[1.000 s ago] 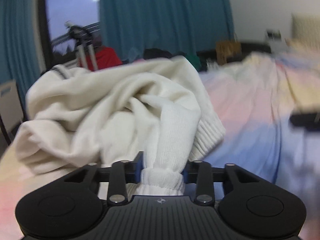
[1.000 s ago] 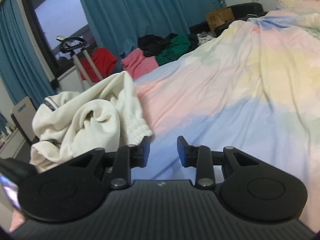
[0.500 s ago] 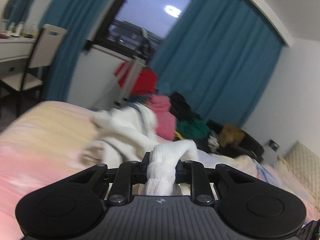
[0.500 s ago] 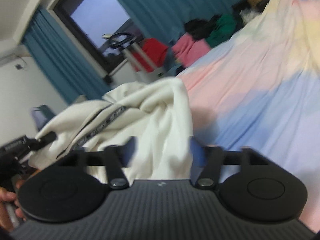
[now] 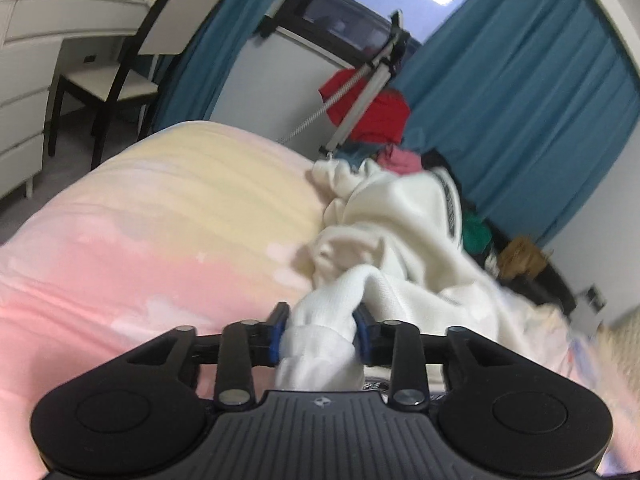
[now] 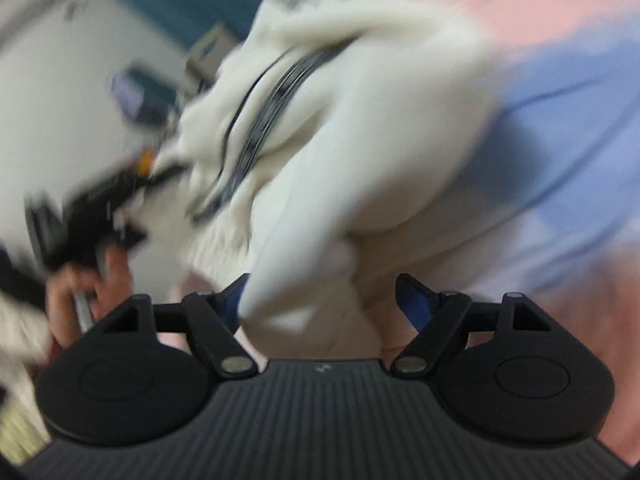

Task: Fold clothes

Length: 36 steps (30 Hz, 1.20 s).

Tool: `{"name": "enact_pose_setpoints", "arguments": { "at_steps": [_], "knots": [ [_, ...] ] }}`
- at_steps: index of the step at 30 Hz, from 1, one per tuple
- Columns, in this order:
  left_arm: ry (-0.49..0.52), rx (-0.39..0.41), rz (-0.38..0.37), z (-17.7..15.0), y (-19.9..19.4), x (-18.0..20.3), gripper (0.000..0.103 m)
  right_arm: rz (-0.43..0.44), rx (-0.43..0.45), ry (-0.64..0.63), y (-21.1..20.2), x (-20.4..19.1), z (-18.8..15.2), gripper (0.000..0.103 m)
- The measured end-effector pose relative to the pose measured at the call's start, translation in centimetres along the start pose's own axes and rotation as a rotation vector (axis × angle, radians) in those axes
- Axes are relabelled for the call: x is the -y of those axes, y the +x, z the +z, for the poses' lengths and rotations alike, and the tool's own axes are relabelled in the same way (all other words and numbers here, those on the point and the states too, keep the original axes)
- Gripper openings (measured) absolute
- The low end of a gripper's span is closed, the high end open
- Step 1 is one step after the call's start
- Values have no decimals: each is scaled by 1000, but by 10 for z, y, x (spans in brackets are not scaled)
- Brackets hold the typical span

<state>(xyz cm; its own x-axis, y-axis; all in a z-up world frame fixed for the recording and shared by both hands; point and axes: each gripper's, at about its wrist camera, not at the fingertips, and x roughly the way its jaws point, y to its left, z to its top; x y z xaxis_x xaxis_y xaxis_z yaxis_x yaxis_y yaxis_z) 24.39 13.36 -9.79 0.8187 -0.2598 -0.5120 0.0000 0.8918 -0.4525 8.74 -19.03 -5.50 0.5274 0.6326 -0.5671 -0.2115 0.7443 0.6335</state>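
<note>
A cream-white knit sweater (image 5: 404, 220) with a dark striped band lies bunched on the pastel bedspread (image 5: 168, 216). My left gripper (image 5: 320, 330) is shut on a ribbed cuff of the sweater (image 5: 320, 336), which trails away to the bundle. In the blurred right wrist view my right gripper (image 6: 324, 300) is open wide, and a fold of the sweater (image 6: 340, 128) hangs between its fingers without being pinched. The other hand-held gripper (image 6: 92, 208) and a hand show at the left of that view.
A white chair (image 5: 132, 52) and a white desk (image 5: 36, 32) stand left of the bed. A drying rack with red clothes (image 5: 368, 104) and teal curtains (image 5: 520, 92) are behind. A clothes pile (image 5: 472, 232) lies beyond the sweater.
My left gripper pulled the cuff back and swung left, stretching the sweater out. My right gripper opened wider and moved in over the sweater, tilting down toward the bed.
</note>
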Motion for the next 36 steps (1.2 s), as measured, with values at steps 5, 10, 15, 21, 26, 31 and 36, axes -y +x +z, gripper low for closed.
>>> {"name": "enact_pose_setpoints", "arguments": {
  "at_steps": [5, 10, 15, 21, 26, 31, 36],
  "knots": [
    [74, -38, 27, -20, 13, -9, 77, -79, 1, -83, 2, -15, -9, 41],
    [97, -24, 72, 9, 16, -22, 22, 23, -1, 180, -12, -1, -10, 19],
    [86, 22, 129, 69, 12, -37, 15, 137, -21, 167, -5, -59, -25, 19],
    [73, 77, 198, 142, 7, -55, 15, 370, 7, 210, 52, -138, 5, 19],
    [71, 69, 269, 176, 27, -86, 15, 484, -25, 220, 126, -194, 32, 19],
    [81, -18, 360, 173, 80, -140, 16, 381, -86, 165, 205, -206, 51, 20],
    [72, -84, 427, 169, 119, -184, 19, 287, -132, 20, 207, -218, 45, 24]
  ]
}}
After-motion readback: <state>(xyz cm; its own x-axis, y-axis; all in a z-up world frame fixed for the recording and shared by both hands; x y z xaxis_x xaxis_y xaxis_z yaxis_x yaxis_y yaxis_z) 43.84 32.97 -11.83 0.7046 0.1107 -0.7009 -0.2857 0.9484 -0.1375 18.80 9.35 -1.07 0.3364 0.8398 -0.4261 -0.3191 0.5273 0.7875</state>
